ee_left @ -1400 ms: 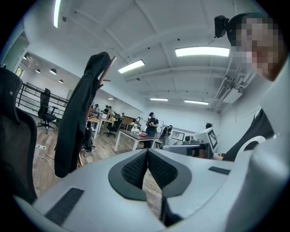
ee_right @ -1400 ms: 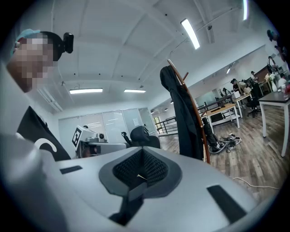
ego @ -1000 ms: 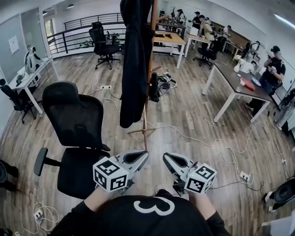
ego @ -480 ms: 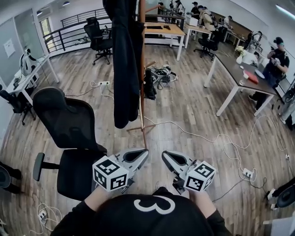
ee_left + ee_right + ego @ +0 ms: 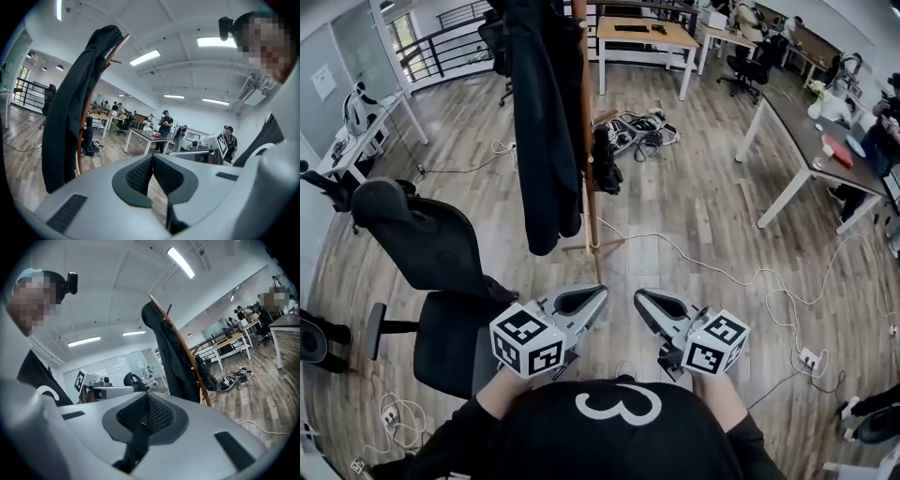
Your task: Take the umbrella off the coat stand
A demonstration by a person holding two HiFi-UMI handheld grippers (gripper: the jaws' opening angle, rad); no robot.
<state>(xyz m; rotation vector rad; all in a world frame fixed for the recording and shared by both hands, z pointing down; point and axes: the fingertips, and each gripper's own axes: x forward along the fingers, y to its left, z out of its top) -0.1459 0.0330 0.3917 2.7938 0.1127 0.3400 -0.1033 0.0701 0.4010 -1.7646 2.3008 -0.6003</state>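
**A:** Moved up on the coat stand (image 5: 585,141) since a second ago, yeah? Looks bigger and nearer now, out in front of the left claw (image 5: 600,294) and right claw (image 5: 638,296).

**B:** Yep, definitely closer. Same side-by-side carry as before, low in front of the person, aimed at the foot of the stand. Planted just ahead of the left claw's tip, that foot.

**A:** Holding anything?

**B:** Nope. Pinched fully shut, both of them, with nothing between the pads.

**A:** And the umbrella?

**B:** Can't swear to it, tbh. Could be that dark bundle (image 5: 605,159) low against the stand's right side, further ahead of both claws. Too small to call. Mostly just seeing a long black coat (image 5: 542,122) draped off the top, hanging ahead and a bit left of the left claw.

**A:** Anything else close by?

**B:** Black office chair (image 5: 427,248) just left of the left claw. Tangle of cables (image 5: 639,129) on the wood floor (image 5: 694,206), past the stand and well ahead of the right claw.
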